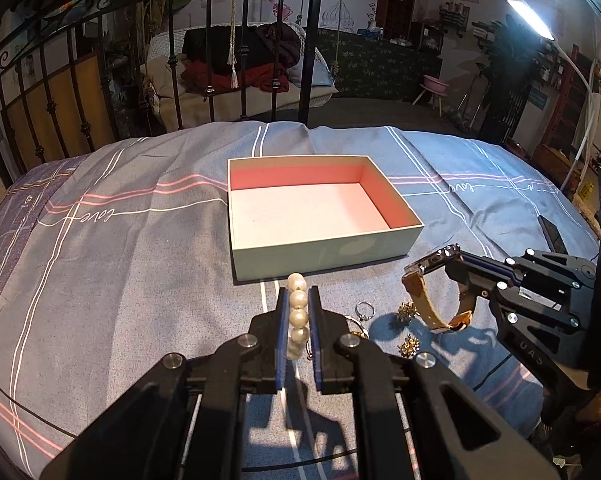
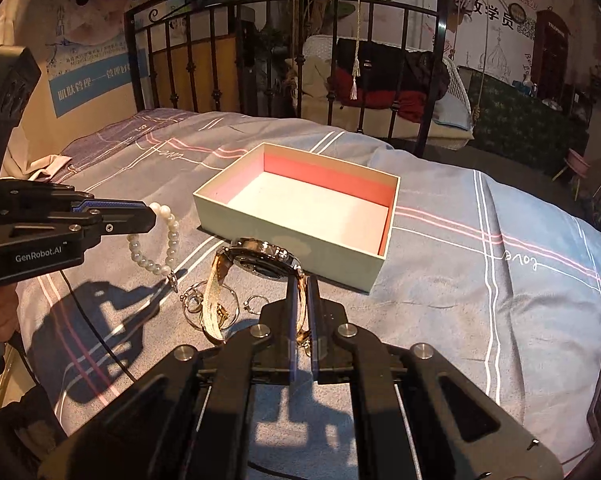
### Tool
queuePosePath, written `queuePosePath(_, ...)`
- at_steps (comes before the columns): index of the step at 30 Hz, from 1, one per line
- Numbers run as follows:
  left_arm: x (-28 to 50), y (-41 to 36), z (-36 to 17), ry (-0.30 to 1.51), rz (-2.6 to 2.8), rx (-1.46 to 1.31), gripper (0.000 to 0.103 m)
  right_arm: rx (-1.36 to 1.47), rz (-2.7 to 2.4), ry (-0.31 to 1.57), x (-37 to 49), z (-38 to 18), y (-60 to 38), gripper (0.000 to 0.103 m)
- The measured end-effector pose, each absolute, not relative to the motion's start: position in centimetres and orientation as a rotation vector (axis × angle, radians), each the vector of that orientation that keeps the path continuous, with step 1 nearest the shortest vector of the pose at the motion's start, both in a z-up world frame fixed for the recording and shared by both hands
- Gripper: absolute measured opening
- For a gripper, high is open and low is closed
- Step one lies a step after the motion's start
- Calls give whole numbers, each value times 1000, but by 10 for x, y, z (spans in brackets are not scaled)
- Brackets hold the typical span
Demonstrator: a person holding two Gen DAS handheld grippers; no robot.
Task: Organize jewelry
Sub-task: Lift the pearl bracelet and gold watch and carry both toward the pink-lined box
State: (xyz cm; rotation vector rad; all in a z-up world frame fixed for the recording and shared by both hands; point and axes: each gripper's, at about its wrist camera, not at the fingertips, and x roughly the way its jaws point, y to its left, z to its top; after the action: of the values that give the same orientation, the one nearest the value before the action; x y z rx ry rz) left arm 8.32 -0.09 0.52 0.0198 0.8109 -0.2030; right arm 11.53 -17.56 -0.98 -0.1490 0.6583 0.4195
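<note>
An open box with a pink inside stands empty on the bedspread; it also shows in the right wrist view. My left gripper is shut on a pearl bracelet, held above the bed just in front of the box. In the right wrist view the bracelet hangs from the left gripper. My right gripper is shut on the strap of a wristwatch, lifted near the box's front corner. The watch and right gripper show in the left wrist view.
Rings and gold earrings lie on the bedspread between the grippers. Hoops and rings show under the watch. A black iron bed frame rises behind the box. A dark flat object lies at the bed's right edge.
</note>
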Motion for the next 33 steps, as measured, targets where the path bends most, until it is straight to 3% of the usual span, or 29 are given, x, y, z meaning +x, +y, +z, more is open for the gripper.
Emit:
queuePosePath(20,116,-11,50,750,-278,-33,9,-113,435,613,156,27,-177,5)
queuePosePath(33,109,-10,-15,914,-271,-11,9,-102,437,649,149,13,-179,5)
